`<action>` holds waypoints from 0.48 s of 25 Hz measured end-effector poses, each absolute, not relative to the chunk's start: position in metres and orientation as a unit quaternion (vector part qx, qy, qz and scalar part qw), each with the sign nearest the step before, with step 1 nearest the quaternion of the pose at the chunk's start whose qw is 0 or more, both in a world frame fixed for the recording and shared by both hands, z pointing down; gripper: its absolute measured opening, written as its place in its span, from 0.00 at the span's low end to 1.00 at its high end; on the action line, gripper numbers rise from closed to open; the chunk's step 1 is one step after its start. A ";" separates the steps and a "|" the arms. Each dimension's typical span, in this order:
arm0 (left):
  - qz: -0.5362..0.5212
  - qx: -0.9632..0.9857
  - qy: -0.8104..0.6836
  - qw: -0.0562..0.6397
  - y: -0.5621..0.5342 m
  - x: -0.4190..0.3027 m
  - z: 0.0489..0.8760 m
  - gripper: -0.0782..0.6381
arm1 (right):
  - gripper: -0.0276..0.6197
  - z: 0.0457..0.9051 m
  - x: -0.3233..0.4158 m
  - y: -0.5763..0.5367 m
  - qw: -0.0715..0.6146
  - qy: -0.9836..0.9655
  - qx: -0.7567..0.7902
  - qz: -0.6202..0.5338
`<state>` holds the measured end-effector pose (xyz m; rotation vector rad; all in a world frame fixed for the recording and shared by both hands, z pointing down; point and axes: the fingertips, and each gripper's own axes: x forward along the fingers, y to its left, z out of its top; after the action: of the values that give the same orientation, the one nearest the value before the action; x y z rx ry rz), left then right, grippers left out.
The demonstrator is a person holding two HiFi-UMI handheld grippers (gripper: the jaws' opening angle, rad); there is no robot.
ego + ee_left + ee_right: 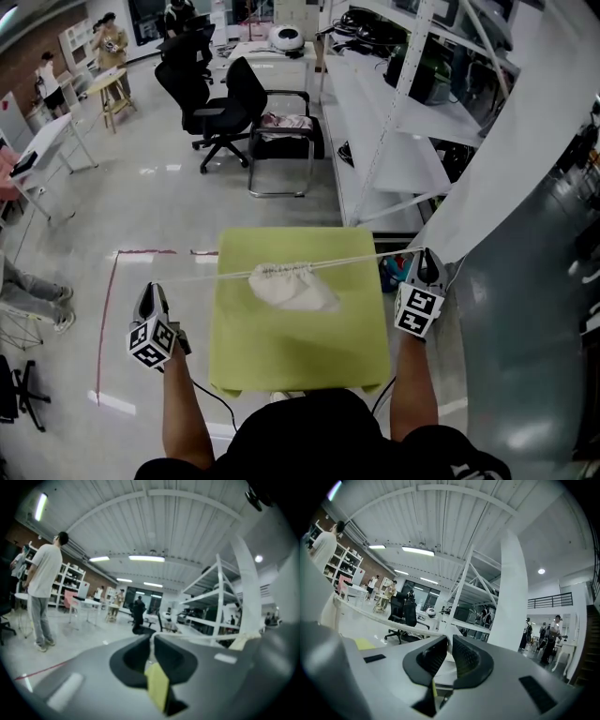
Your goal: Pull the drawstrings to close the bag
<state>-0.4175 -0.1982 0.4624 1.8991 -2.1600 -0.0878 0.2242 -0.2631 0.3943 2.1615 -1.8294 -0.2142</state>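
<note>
My forearms stretch forward and spread wide, left gripper [148, 287] and right gripper [427, 253] each pinching its end of the taut drawstring [202, 276] across the bag [292, 287].

Lab-like workspace, white metal shelving [380, 112], office chairs [223, 111], worktables [52, 139], strip-lit ceiling [150, 522]

Grey left gripper [150, 291] and right gripper [428, 255] with black-and-white marker cubes [418, 310], black cable [212, 395], black top [328, 442]
</note>
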 end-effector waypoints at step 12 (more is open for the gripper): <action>0.048 0.673 -0.736 0.056 -0.254 -0.396 0.430 0.15 | 0.10 0.389 0.201 -0.308 0.147 -0.684 0.709 -0.091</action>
<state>-0.3964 -0.2535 0.4303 2.0413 -2.2326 0.1471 0.2011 -0.3084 0.3887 2.0413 -1.9673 -0.2605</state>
